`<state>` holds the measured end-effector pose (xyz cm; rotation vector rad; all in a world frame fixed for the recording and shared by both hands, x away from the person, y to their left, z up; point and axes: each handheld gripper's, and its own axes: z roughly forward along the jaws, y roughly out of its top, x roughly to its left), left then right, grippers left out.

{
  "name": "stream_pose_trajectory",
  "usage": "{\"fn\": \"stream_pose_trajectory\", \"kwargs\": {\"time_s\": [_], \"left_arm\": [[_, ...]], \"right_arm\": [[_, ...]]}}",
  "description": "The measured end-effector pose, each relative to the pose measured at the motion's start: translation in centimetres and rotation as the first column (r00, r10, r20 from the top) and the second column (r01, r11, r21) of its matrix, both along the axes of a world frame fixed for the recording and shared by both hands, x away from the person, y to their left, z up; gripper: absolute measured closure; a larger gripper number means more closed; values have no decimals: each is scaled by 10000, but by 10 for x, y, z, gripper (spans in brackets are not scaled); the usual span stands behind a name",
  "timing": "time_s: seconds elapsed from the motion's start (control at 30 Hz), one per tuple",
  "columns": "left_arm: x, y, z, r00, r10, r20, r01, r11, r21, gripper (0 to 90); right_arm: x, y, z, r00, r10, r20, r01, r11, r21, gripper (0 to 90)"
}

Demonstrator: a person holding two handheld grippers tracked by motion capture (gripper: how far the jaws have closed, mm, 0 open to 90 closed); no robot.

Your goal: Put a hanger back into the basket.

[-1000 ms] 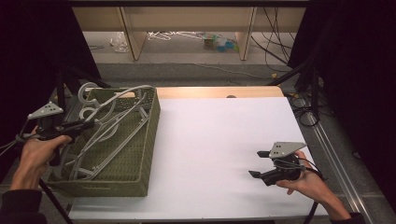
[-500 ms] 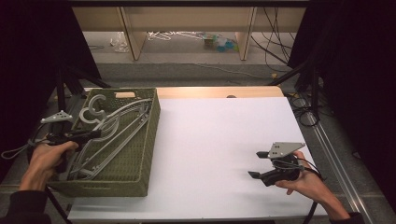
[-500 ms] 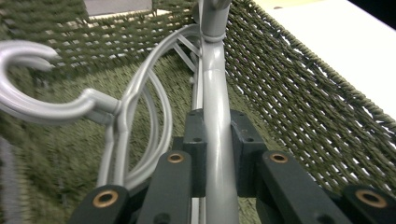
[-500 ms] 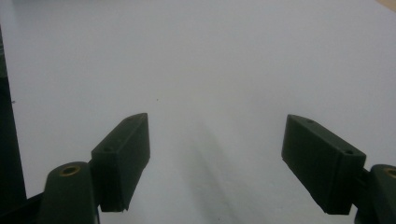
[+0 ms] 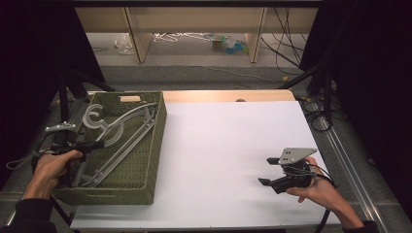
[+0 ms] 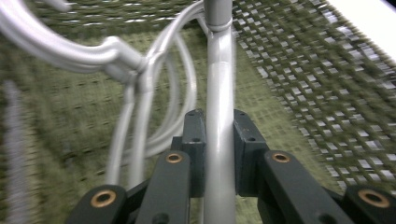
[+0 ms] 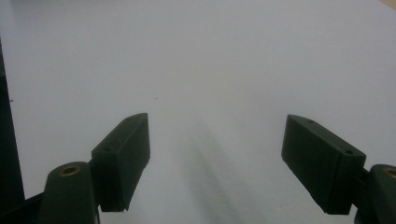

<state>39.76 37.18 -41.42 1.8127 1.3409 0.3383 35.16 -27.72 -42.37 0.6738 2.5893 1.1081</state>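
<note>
Two grippers were out: the left gripper point(image 6: 218, 140) pinched a grey hanger point(image 6: 219, 84) inside the green basket point(image 5: 154, 145). The right gripper point(image 5: 269, 171) stayed spread wide over the bare white surface point(image 5: 223, 145), well apart from the basket's edge.

A laboratory-style recording booth rather than a home. The desk point(image 5: 233, 145) carries a plain white sheet as its working surface, with a strip of bare wood showing at its far edge. Black curtains point(image 5: 43, 58) close off both sides, and black stand legs point(image 5: 318, 77) with bundled cables point(image 5: 291, 34) run down at the right. Metal rails point(image 5: 347, 160) line the desk's right flank. Beyond the desk, pale wooden shelving point(image 5: 194, 19) stands on a grey floor point(image 5: 204, 73), with loose clutter lying beneath it. Each hand holds a cabled gripper, the right gripper point(image 5: 272, 171) topped by a grey plate.
</note>
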Motion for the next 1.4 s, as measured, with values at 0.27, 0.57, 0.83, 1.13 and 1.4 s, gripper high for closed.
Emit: {"fn": "stream_pose_trajectory", "kwargs": {"time_s": [0.27,0.57,0.83,1.13,1.4], "left_arm": [[2,1,-2,9997,141,-212,-126,9975,692,727],[4,1,-5,9981,453,-409,-367,9807,1918,669],[2,1,-5,9969,672,-397,-560,9701,2362,604],[-5,0,4,9925,1176,330,-1219,9702,2095,468],[-13,-11,22,9899,1033,973,-1235,9646,2331,407]], "right_arm": [[0,-1,2,10000,-46,19,45,10000,61,243],[0,-1,1,10000,-65,51,64,10000,40,243],[0,-1,1,10000,-75,28,75,10000,58,243],[1,-1,1,10000,-62,18,62,9999,89,242],[0,-1,1,10000,-89,28,88,9999,69,243]]}}
